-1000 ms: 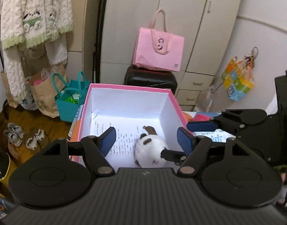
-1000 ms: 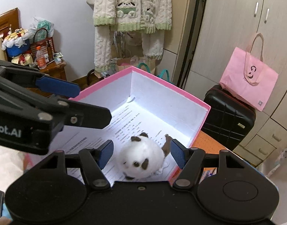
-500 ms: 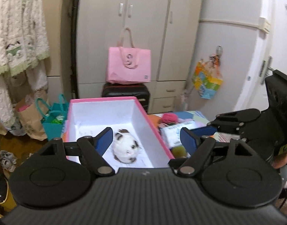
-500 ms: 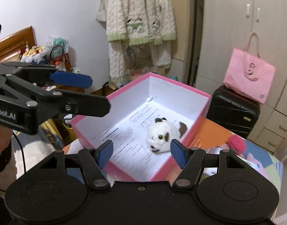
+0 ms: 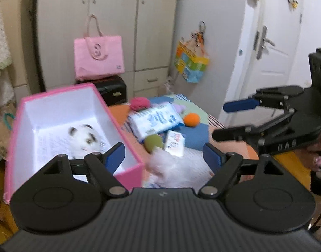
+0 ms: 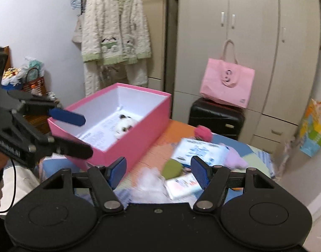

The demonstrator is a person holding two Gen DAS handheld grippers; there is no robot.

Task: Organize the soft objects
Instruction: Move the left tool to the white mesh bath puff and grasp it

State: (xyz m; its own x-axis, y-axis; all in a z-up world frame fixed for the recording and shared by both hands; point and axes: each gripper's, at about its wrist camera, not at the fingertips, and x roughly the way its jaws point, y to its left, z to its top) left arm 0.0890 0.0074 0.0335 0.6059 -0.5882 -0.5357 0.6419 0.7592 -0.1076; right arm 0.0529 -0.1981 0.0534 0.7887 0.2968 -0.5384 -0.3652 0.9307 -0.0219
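Observation:
A white panda plush (image 5: 82, 138) (image 6: 123, 127) lies inside the pink box (image 5: 126, 174) (image 6: 139, 138). To the right of the box, soft things are strewn over the table: a pink pompom (image 5: 139, 103), an orange ball (image 5: 192, 119), a green ball (image 5: 153, 142) (image 6: 172, 168), a purple plush (image 6: 234, 155) and white fluff (image 5: 171, 168) (image 6: 148, 180). My left gripper (image 5: 163, 156) hangs above the fluff, its jaws opening, gripping nothing. My right gripper (image 6: 158, 169) is open and empty over the same pile.
Tissue packs (image 5: 156, 121) and a small packet (image 5: 175, 142) lie among the soft things. A pink tote (image 6: 226, 84) sits on a black suitcase (image 6: 215, 115) before the wardrobe. A robe (image 6: 114, 35) hangs at the left and a door (image 5: 276, 42) stands at the right.
Both grippers have swung right, away from above the box and towards the pile on the table. The panda stays in the box. The left jaws stand wider.

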